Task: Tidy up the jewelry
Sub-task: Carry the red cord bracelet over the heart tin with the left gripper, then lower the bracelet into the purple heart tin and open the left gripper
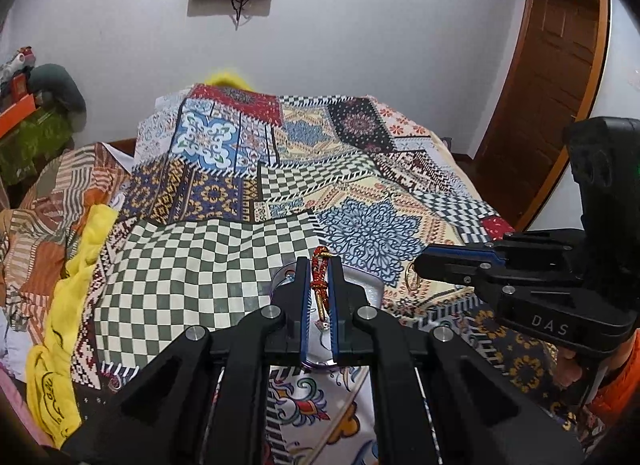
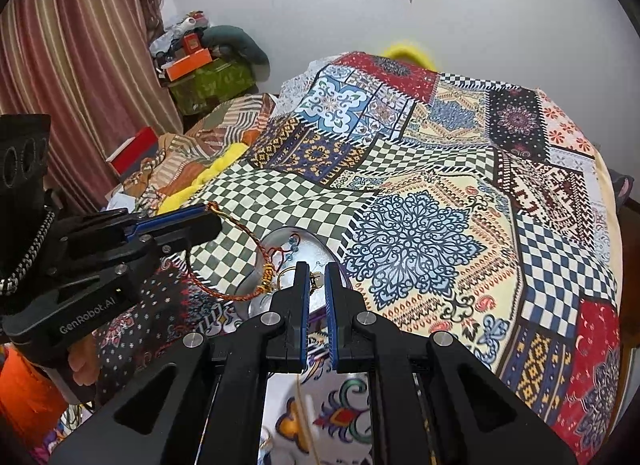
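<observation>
My left gripper [image 1: 320, 285] is shut on a red and gold woven cord bracelet [image 1: 320, 281] and holds it over a clear plastic tray [image 1: 370, 289] on the patchwork bedspread. In the right wrist view the left gripper [image 2: 208, 221] holds that bracelet [image 2: 240, 261], whose loop hangs down to the tray [image 2: 316, 253]. My right gripper [image 2: 317, 285] is nearly closed around a small gold ring with a pale stone [image 2: 316, 280] just above the tray. In the left wrist view the right gripper [image 1: 418, 267] has a gold ring [image 1: 412, 279] at its tip.
The patchwork bedspread [image 2: 440, 205] covers the whole bed. A yellow cloth [image 1: 68, 305] lies along its left edge. Boxes and clutter [image 2: 200, 61] stand by the curtain at the far left. A wooden door [image 1: 552, 77] is at the right.
</observation>
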Available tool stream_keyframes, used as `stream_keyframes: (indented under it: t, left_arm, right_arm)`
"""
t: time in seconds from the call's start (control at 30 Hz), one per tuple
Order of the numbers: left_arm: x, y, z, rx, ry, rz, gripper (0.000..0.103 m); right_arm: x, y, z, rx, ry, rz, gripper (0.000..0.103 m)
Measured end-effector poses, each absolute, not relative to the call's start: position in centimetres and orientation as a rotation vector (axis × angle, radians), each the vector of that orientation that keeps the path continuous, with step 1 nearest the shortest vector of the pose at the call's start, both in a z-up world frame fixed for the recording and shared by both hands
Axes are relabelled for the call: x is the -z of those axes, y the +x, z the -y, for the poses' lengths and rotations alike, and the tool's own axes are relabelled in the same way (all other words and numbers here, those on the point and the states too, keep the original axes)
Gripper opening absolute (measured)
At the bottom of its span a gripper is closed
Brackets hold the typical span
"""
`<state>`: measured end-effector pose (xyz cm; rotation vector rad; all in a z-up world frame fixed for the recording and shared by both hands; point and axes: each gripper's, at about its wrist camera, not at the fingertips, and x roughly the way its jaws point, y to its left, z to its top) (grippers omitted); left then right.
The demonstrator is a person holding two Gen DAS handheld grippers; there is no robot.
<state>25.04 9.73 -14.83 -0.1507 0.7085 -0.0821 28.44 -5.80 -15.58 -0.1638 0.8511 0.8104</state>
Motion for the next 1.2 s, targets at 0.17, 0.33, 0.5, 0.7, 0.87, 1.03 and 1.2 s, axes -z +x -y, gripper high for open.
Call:
stream_keyframes:
  t: [0.17,0.33,0.5,0.7,0.87,1.03,1.2]
  left_arm:
    - [16.7,26.8,-10.2,0.084,-0.162,-0.746,0.006]
    - [18.2,28.1,-10.4,0.091,-0.175,-0.777,0.006]
    - [19.4,28.9,-10.7,0.113,-0.190,-0.806,0.006]
    - [20.2,29.3,-10.8,0.138,-0.187,-0.845,0.006]
    - [20.6,29.2,-10.8,0.134,-0.168,-0.865,0.006]
    - [20.7,28.7,-10.8,0.129,-0.152,-0.878,0.009]
    - [20.7,28.4,-10.8,0.127,-0.141,-0.895,0.016]
  right_arm:
    - [16.7,29.2,4.7,-0.813,-0.208,-0.874,0.007]
    - [17.8,30.0,3.7,-0.826,-0.237,-0.904,0.007]
    - [18.7,30.6,2.9,-0.840,-0.244,-0.937,0.007]
    - [19.5,31.3,2.3,-0.849,-0.248,-0.974,0.007]
    - [19.8,31.3,1.8,-0.873,-0.252,-0.995,0.007]
    - [20.0,31.2,1.4,-0.878,-0.273,-0.998,0.007]
    - [20.0,31.0,1.3,-0.877,-0.290,-0.993,0.007]
